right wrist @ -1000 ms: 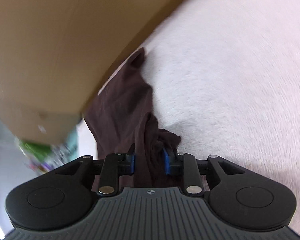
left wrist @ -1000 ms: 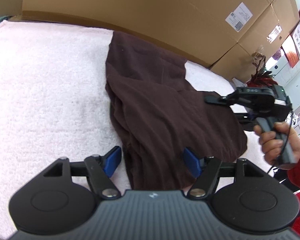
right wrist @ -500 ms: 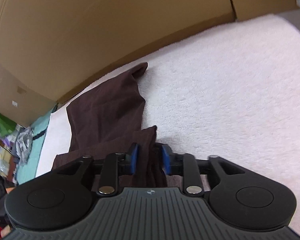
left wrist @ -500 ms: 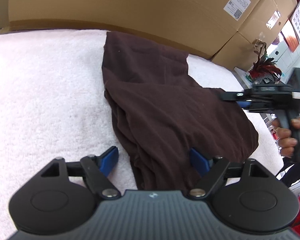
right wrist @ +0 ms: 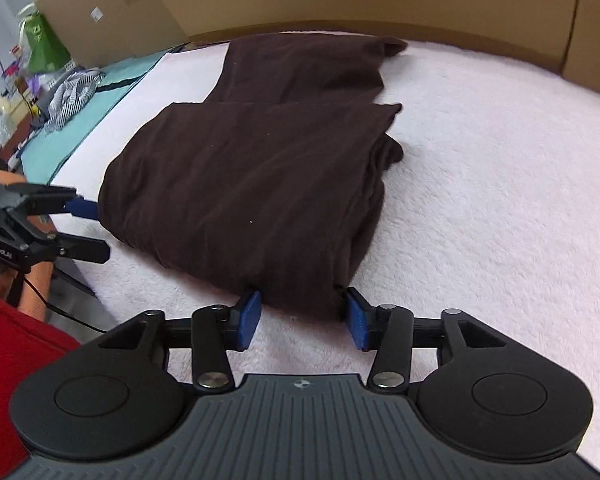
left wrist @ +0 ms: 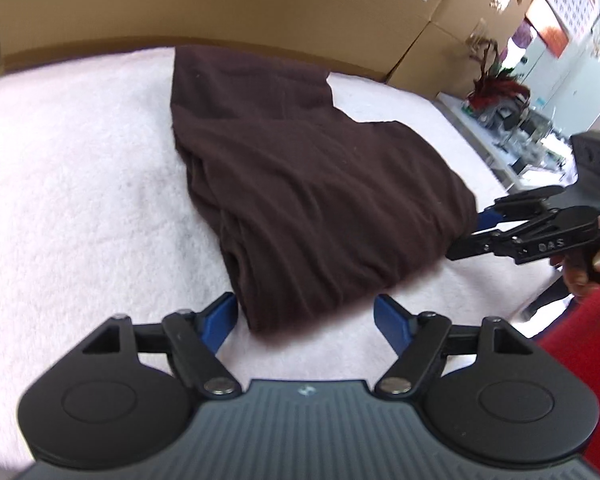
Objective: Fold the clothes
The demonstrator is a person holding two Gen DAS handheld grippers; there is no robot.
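Garment: a dark brown garment (left wrist: 300,184) lies on the pale pink fleecy cover (left wrist: 80,184) of the worktop, doubled over on itself, with a narrower single layer running out from under the fold toward the cardboard boxes (left wrist: 260,0) behind.
Fold state: the upper layer sits fairly square, but its side edge shows several loose, rumpled layers (right wrist: 374,196) instead of one clean crease.
Left hand-held gripper (left wrist: 306,318): jaws spread wide, nothing between them, poised at one edge of the cloth.
Right hand-held gripper (right wrist: 302,314): jaws also spread, straddling the near corner of the bundle without pinching it, though whether a pad brushes the fabric is hard to tell this close to the lens.
Stage: this fits either a fold just laid down and let go, or a bundle about to be taken up for another fold.
Risk, uneven pickup: closing on the rumpled edge could catch only some layers, so the rest would sag and the fold would open.
Risk, drag: the fleecy cover may grip the cloth, so a sideways pull could skew the stack.
Risk, collision: both tools work near the same bundle and could knock each other.
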